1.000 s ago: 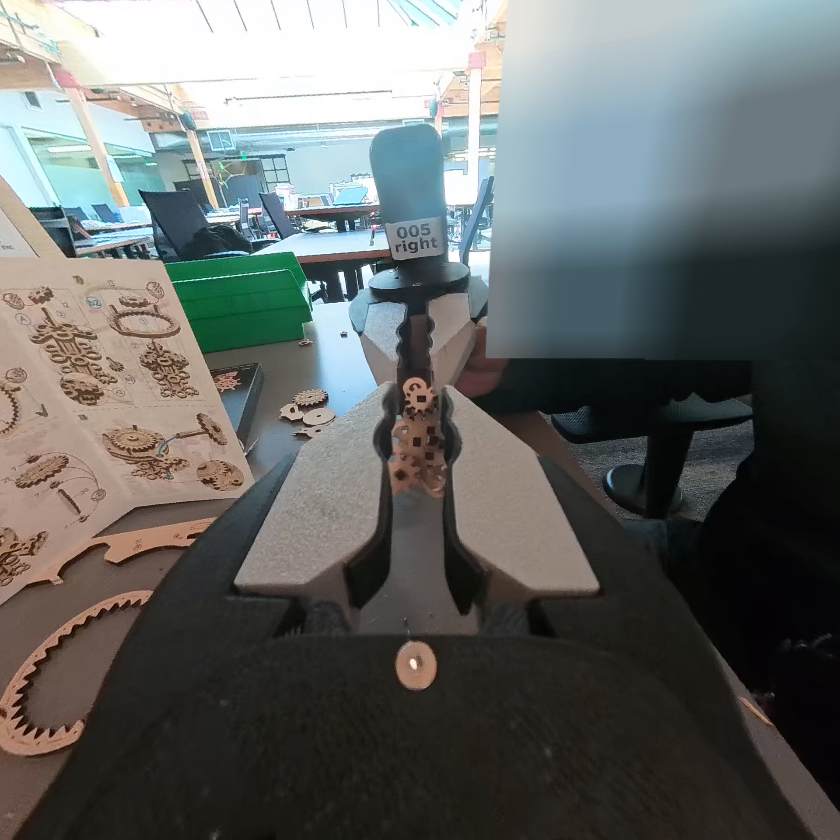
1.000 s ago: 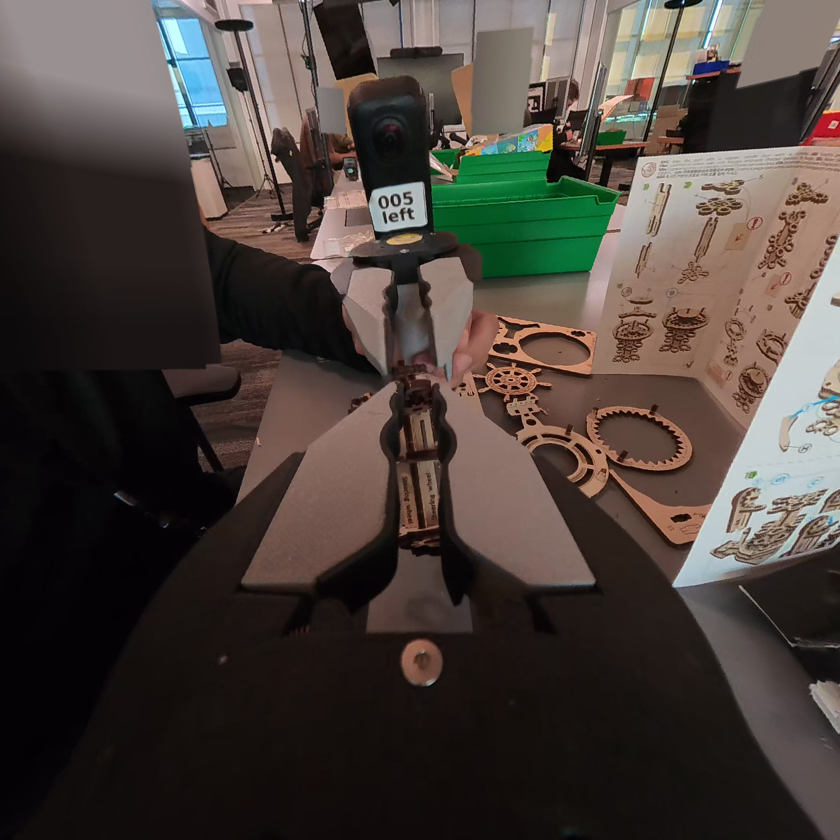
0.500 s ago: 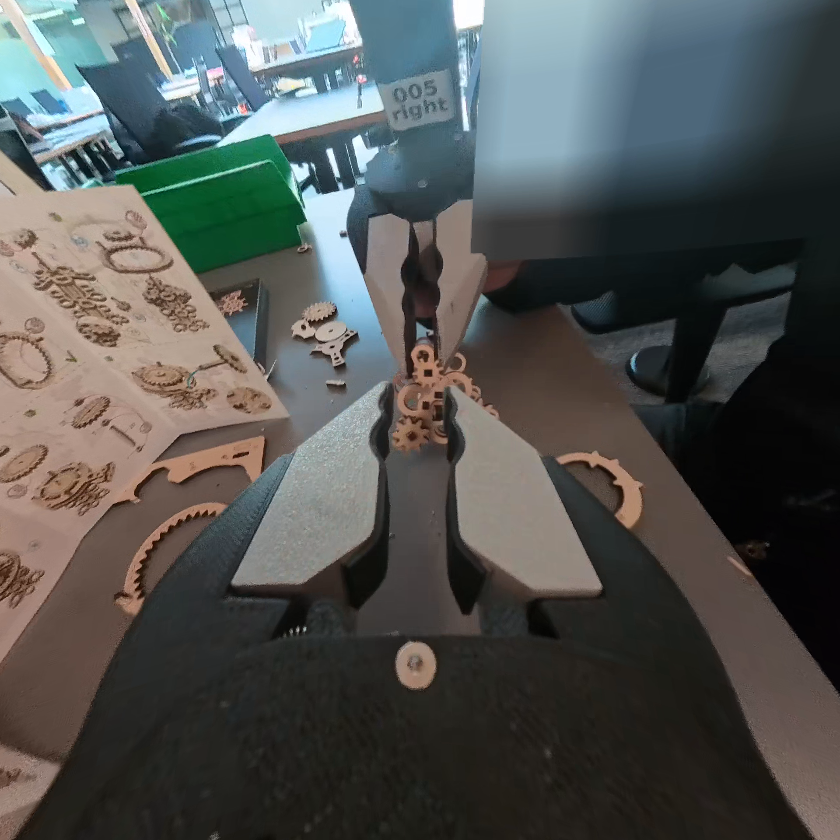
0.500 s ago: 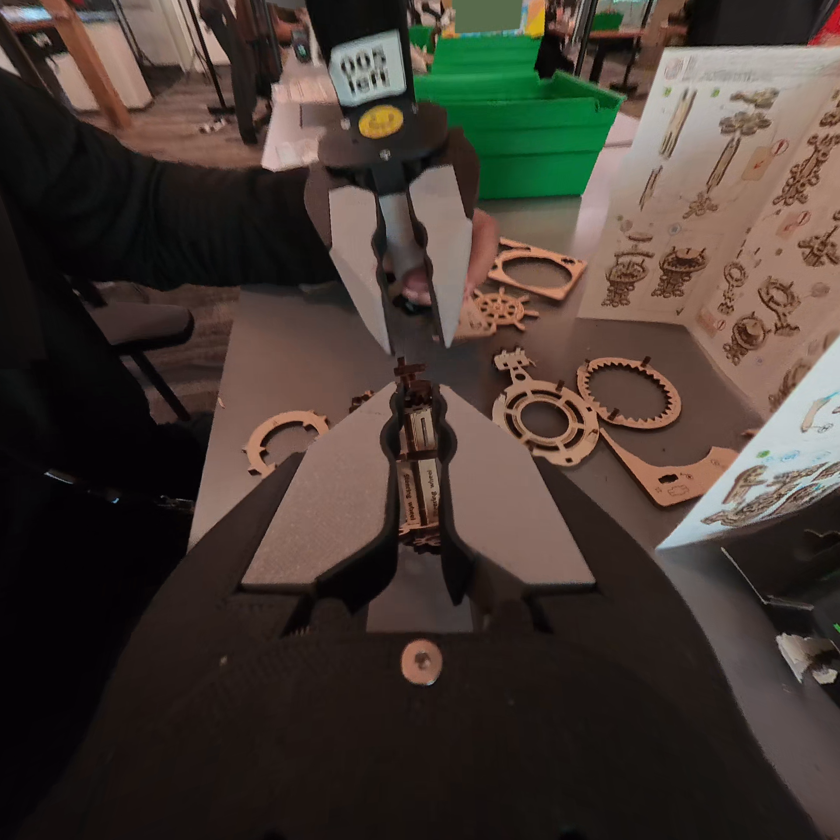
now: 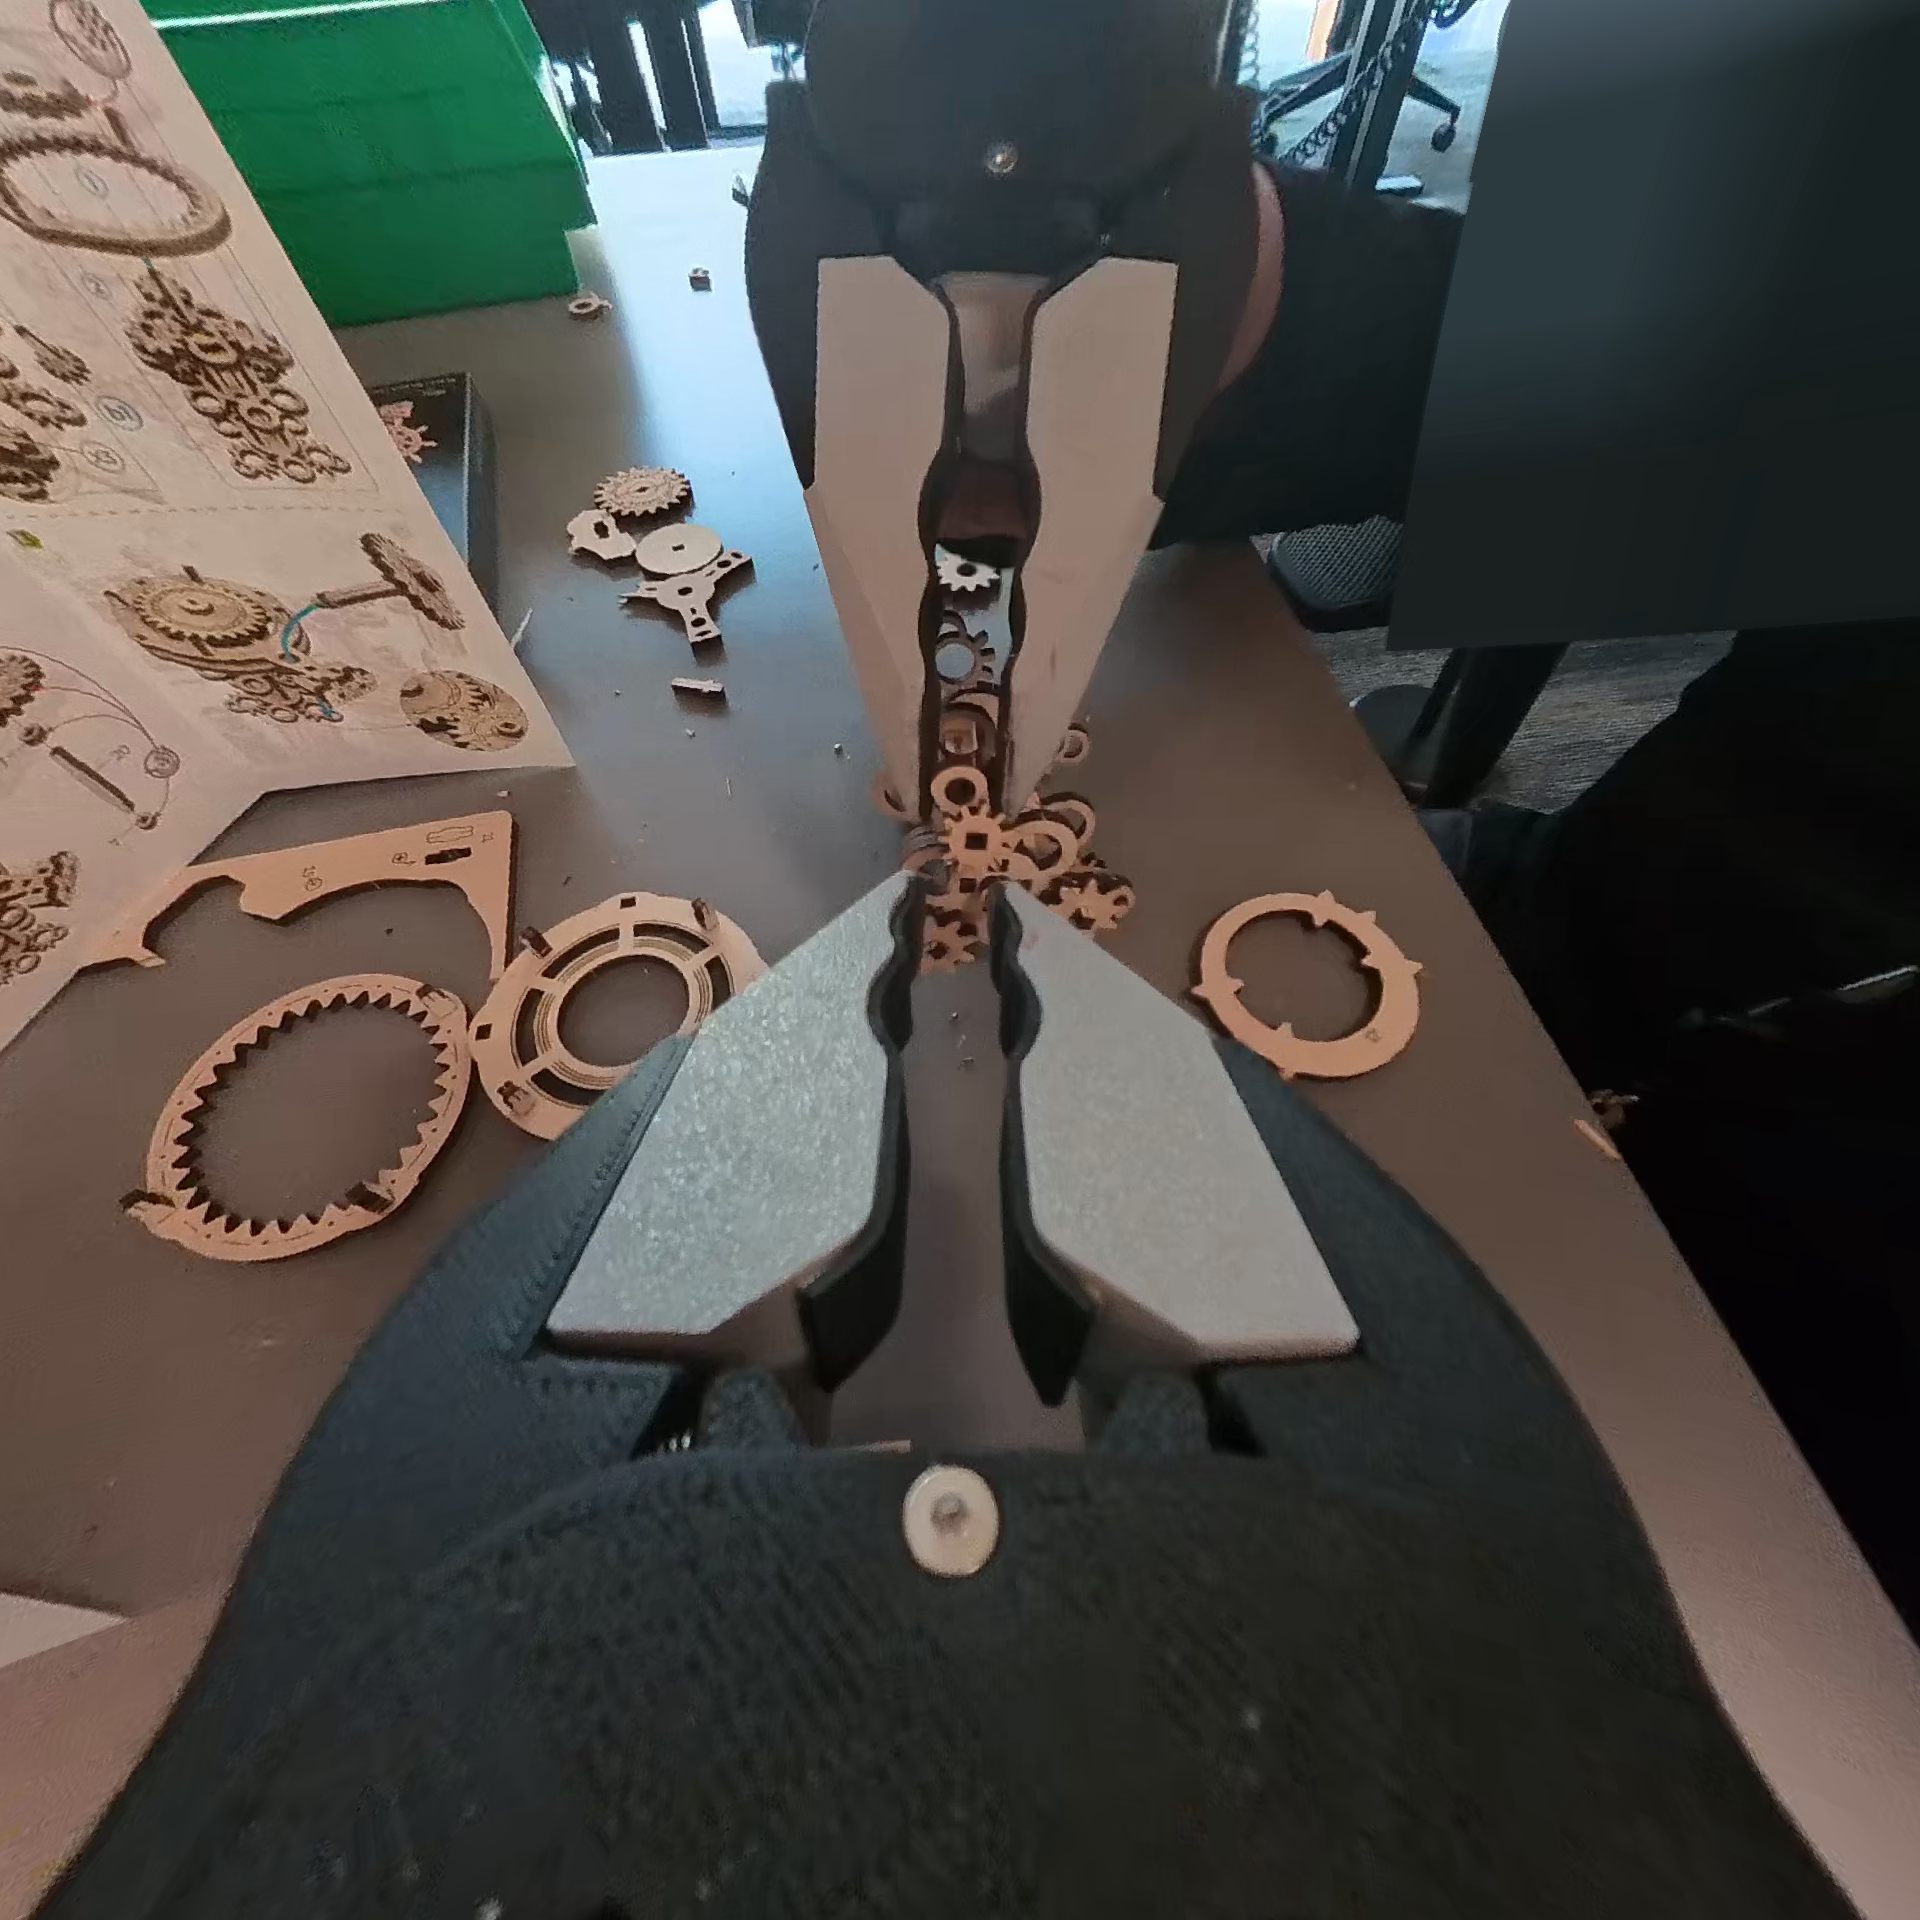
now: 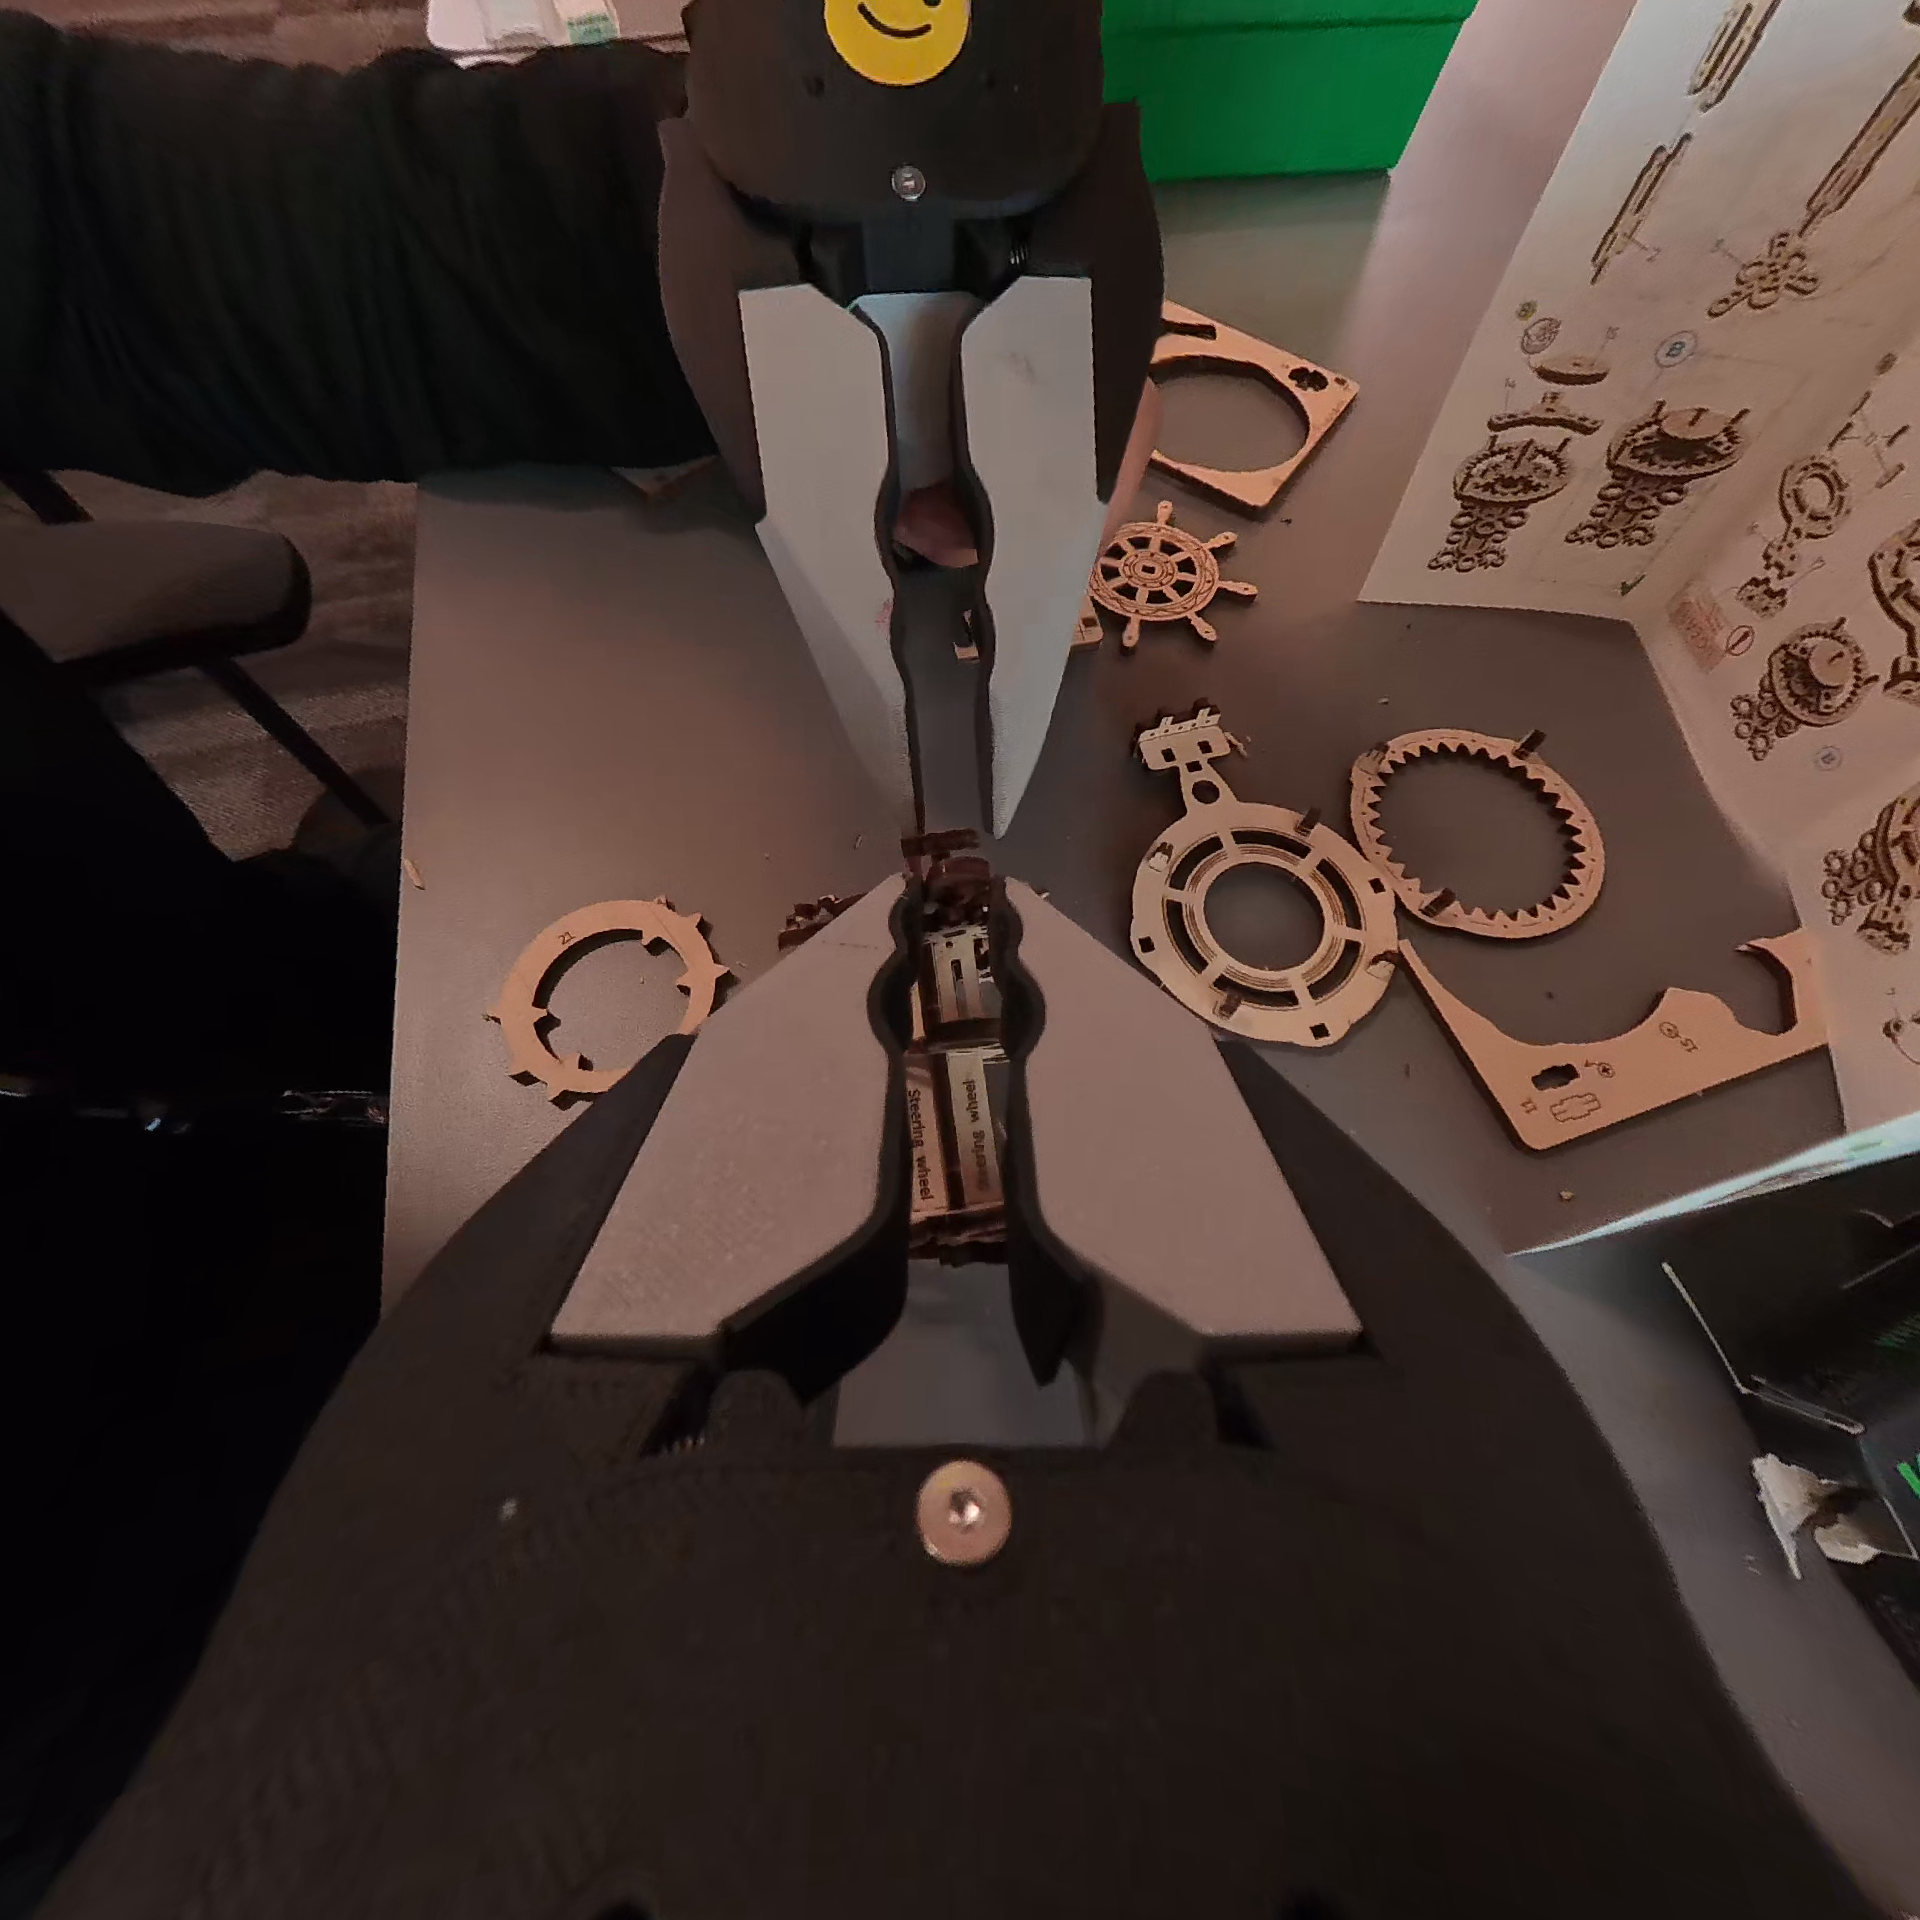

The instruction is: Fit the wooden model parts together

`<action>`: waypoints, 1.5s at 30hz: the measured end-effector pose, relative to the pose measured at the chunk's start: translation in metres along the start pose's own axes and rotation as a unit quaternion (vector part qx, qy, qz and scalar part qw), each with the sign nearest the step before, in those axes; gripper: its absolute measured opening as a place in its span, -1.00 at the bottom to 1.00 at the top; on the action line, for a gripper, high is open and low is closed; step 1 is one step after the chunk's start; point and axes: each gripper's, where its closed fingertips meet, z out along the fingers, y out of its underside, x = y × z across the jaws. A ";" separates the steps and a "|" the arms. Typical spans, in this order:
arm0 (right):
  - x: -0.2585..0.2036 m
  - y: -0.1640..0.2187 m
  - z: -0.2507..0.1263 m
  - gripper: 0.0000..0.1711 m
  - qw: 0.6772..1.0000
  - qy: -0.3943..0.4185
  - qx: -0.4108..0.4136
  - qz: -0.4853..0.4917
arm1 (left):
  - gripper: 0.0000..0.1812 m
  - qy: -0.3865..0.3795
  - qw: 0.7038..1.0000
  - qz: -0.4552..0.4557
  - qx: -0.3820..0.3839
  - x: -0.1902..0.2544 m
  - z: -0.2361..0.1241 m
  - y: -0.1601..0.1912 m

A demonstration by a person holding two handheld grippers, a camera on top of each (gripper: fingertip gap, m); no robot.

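Note:
A wooden gear assembly (image 6: 951, 1049) sits lengthwise between my right gripper's (image 6: 951, 894) fingers, which are shut on it. In the left wrist view the right gripper (image 5: 961, 790) points at me with the gears (image 5: 966, 842) sticking out of its tips. My left gripper (image 5: 951, 894) faces it tip to tip, and its fingertips close on a small gear at the end of the assembly. From the right wrist view the left gripper (image 6: 954, 826) comes down from above. Both are low over the grey table (image 5: 1195, 727).
Loose wooden parts lie around: a notched ring (image 5: 1218, 982), a toothed ring (image 5: 171, 1143), a slotted disc (image 5: 520, 1029), a frame plate (image 5: 332, 883), small gears (image 5: 665, 540), a ship's wheel (image 6: 1164, 577). An instruction sheet (image 5: 156, 520) and green bins (image 5: 395, 156) stand beside them. Only a small space, under 4 cm, lies between the two pairs of fingers. The slotted disc (image 5: 520, 1029) is about 11 cm from both grippers' fingertips. The right camera catches it too, in the right wrist view (image 6: 1342, 891).
Both grippers have tipped down and lowered to the table with the assembly. My left gripper has slid back, from holding the assembly deep between its fingers to holding only its end.

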 end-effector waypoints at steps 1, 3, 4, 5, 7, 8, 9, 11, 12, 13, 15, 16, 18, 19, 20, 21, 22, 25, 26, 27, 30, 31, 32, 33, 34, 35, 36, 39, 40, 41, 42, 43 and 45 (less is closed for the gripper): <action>0.000 0.000 0.001 -0.89 1.000 0.001 -0.004 0.001 | -0.90 0.000 1.000 -0.001 0.000 0.000 0.000 0.001; 0.000 0.000 0.002 -0.89 1.000 0.004 -0.012 0.002 | -0.91 0.003 1.000 -0.001 -0.004 0.001 0.001 0.002; 0.000 0.001 0.003 -0.89 1.000 0.005 -0.017 -0.001 | -0.91 0.002 1.000 -0.001 -0.007 0.000 0.001 0.003; -0.001 0.001 0.004 -0.89 1.000 0.006 -0.023 -0.003 | -0.91 0.002 1.000 0.000 -0.010 0.000 0.001 0.004; -0.001 0.002 0.006 -0.89 0.999 0.007 -0.036 -0.006 | -0.91 0.004 1.000 0.000 -0.009 0.001 -0.001 0.004; -0.002 0.002 0.007 -0.89 0.999 0.007 -0.044 -0.007 | -0.91 0.004 1.000 -0.001 -0.011 0.001 -0.001 0.005; -0.001 0.003 0.008 -0.89 0.999 0.007 -0.052 -0.008 | -0.91 0.003 1.000 -0.002 -0.013 0.000 -0.002 0.006; 0.000 0.003 0.011 -0.89 0.998 0.008 -0.069 -0.011 | -0.93 0.008 1.000 -0.007 -0.019 0.001 -0.002 0.009; 0.000 0.004 0.012 -0.88 0.997 0.006 -0.078 -0.010 | -0.93 0.009 1.000 -0.010 -0.024 0.001 -0.002 0.011; 0.000 0.005 0.014 -0.89 0.996 0.004 -0.086 -0.009 | -0.93 0.010 0.999 -0.013 -0.028 0.001 -0.002 0.012; 0.000 0.005 0.016 -0.89 0.995 0.002 -0.100 -0.010 | -0.93 0.012 0.999 -0.016 -0.032 0.001 -0.004 0.014; 0.000 0.006 0.017 -0.89 0.994 0.001 -0.106 -0.012 | -0.93 0.013 0.999 -0.018 -0.034 0.002 -0.006 0.015; 0.000 0.006 0.018 -0.88 0.993 0.001 -0.120 -0.014 | -0.95 0.014 0.999 -0.020 -0.036 0.001 -0.009 0.017; 0.000 0.006 0.018 -0.88 0.992 0.001 -0.128 -0.015 | -0.95 0.012 0.999 -0.019 -0.037 0.000 -0.010 0.018; -0.001 0.006 0.019 -0.88 0.991 0.002 -0.135 -0.018 | -0.95 0.012 0.999 -0.019 -0.038 0.000 -0.010 0.019; -0.001 0.006 0.020 -0.89 0.990 0.002 -0.141 -0.021 | -0.95 0.011 0.999 -0.019 -0.038 0.000 -0.011 0.020; -0.001 0.006 0.020 -0.89 0.989 0.003 -0.146 -0.025 | -0.95 0.011 0.999 -0.018 -0.038 0.000 -0.011 0.020; 0.000 0.007 0.020 -0.89 0.988 0.009 -0.152 -0.033 | -0.95 0.012 0.999 -0.012 -0.039 0.002 -0.009 0.019; 0.001 0.007 0.020 -0.89 0.988 0.013 -0.152 -0.033 | -0.95 0.013 0.999 -0.011 -0.041 0.003 -0.007 0.020; 0.002 0.007 0.019 -0.89 0.988 0.016 -0.151 -0.035 | -0.95 0.015 0.999 -0.010 -0.043 0.003 -0.006 0.020; 0.004 0.008 0.017 -0.90 0.989 0.020 -0.146 -0.034 | -0.95 0.015 0.999 -0.007 -0.040 0.005 -0.004 0.018; 0.004 0.008 0.016 -0.90 0.989 0.020 -0.145 -0.031 | -0.95 0.014 0.999 -0.008 -0.039 0.005 -0.003 0.018; 0.004 0.009 0.016 -0.89 0.989 0.018 -0.144 -0.028 | -0.95 0.012 0.999 -0.009 -0.040 0.004 -0.003 0.018; 0.004 0.009 0.015 -0.89 0.989 0.017 -0.142 -0.027 | -0.94 0.008 0.999 -0.012 -0.043 0.003 -0.002 0.018; 0.004 0.009 0.015 -0.89 0.990 0.016 -0.141 -0.026 | -0.94 0.005 0.999 -0.013 -0.043 0.002 -0.001 0.018; 0.004 0.009 0.014 -0.89 0.990 0.016 -0.139 -0.025 | -0.94 0.003 0.999 -0.014 -0.042 0.001 -0.001 0.018; 0.004 0.009 0.014 -0.89 0.990 0.015 -0.138 -0.024 | -0.94 0.002 0.999 -0.014 -0.040 0.001 -0.001 0.017; 0.006 0.010 0.013 -0.89 0.990 0.017 -0.138 -0.023 | -0.94 -0.004 0.999 -0.014 -0.039 0.000 0.001 0.016; 0.006 0.010 0.013 -0.89 0.990 0.017 -0.137 -0.023 | -0.94 -0.005 0.999 -0.015 -0.040 -0.001 0.001 0.016; 0.006 0.010 0.013 -0.89 0.990 0.017 -0.137 -0.022 | -0.93 -0.005 0.999 -0.016 -0.039 0.000 0.002 0.015; 0.007 0.010 0.012 -0.89 0.990 0.017 -0.136 -0.021 | -0.92 -0.004 0.999 -0.017 -0.039 0.000 0.002 0.015; 0.007 0.010 0.012 -0.89 0.990 0.017 -0.135 -0.021 | -0.91 -0.003 0.999 -0.018 -0.039 0.000 0.002 0.015; 0.007 0.010 0.012 -0.89 0.991 0.017 -0.134 -0.021 | -0.88 -0.003 0.999 -0.022 -0.039 -0.001 0.002 0.015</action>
